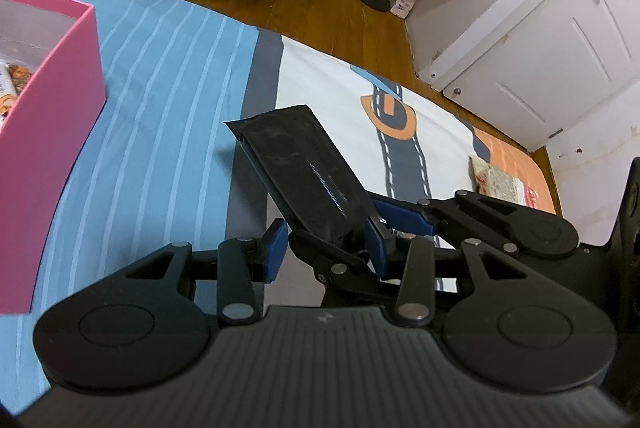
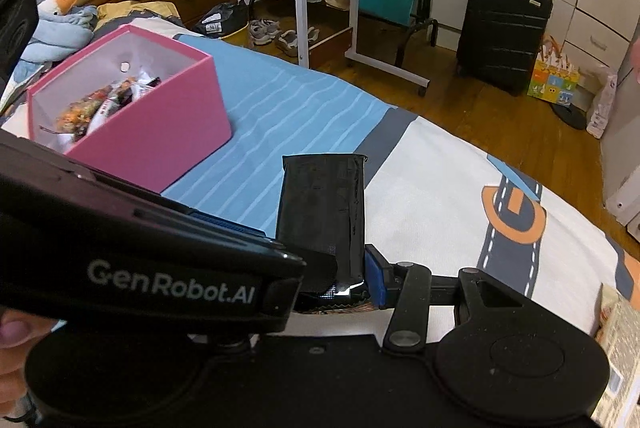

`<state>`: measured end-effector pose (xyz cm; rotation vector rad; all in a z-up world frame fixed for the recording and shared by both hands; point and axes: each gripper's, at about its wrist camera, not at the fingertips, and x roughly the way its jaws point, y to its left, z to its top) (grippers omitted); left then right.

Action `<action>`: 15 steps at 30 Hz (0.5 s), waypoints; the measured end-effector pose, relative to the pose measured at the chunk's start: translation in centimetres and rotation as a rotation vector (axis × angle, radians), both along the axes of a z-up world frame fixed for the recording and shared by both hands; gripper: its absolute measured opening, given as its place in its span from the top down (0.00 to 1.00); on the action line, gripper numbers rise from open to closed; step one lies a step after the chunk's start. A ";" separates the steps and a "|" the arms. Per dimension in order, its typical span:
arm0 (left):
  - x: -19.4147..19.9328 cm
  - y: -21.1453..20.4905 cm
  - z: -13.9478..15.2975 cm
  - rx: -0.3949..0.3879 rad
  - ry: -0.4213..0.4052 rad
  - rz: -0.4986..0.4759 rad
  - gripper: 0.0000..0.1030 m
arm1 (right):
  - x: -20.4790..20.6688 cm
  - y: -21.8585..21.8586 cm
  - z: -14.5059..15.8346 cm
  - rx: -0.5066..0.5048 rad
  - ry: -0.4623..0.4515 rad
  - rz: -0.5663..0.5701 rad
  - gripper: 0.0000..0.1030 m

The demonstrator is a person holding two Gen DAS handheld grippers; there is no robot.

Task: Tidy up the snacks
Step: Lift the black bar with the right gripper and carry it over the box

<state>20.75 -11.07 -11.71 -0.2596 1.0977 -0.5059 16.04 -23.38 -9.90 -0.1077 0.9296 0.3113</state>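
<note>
A black snack packet [image 1: 304, 172] stands up off the bed. In the left wrist view my right gripper's blue pads [image 1: 404, 214] pinch its lower end, reaching in from the right. My left gripper [image 1: 326, 248] is open, its blue pads on either side of the packet's base, not pressing it. In the right wrist view the black packet [image 2: 322, 208] sits in my right gripper [image 2: 340, 280]; the left gripper's body crosses in front and hides the right gripper's left finger. A pink box [image 2: 160, 120] holding several snack packets stands on the bed to the left.
The bed has a blue striped and white road-print sheet [image 1: 168, 100]. Another snack packet [image 1: 500, 184] lies near the bed's right edge. Beyond the bed are a wooden floor, a rolling table [image 2: 360, 0], a black suitcase [image 2: 502, 28], shoes and white cabinets.
</note>
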 end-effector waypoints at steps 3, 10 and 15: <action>-1.3 -0.1 0.9 0.017 0.021 -0.015 0.61 | -1.3 0.2 0.8 0.005 0.015 0.001 0.49; -4.5 1.5 3.2 0.024 0.052 -0.053 0.61 | -4.5 1.6 3.2 -0.024 0.021 0.089 0.49; -7.5 3.4 4.9 0.030 0.058 -0.058 0.61 | -7.3 3.2 4.7 -0.022 0.012 0.124 0.49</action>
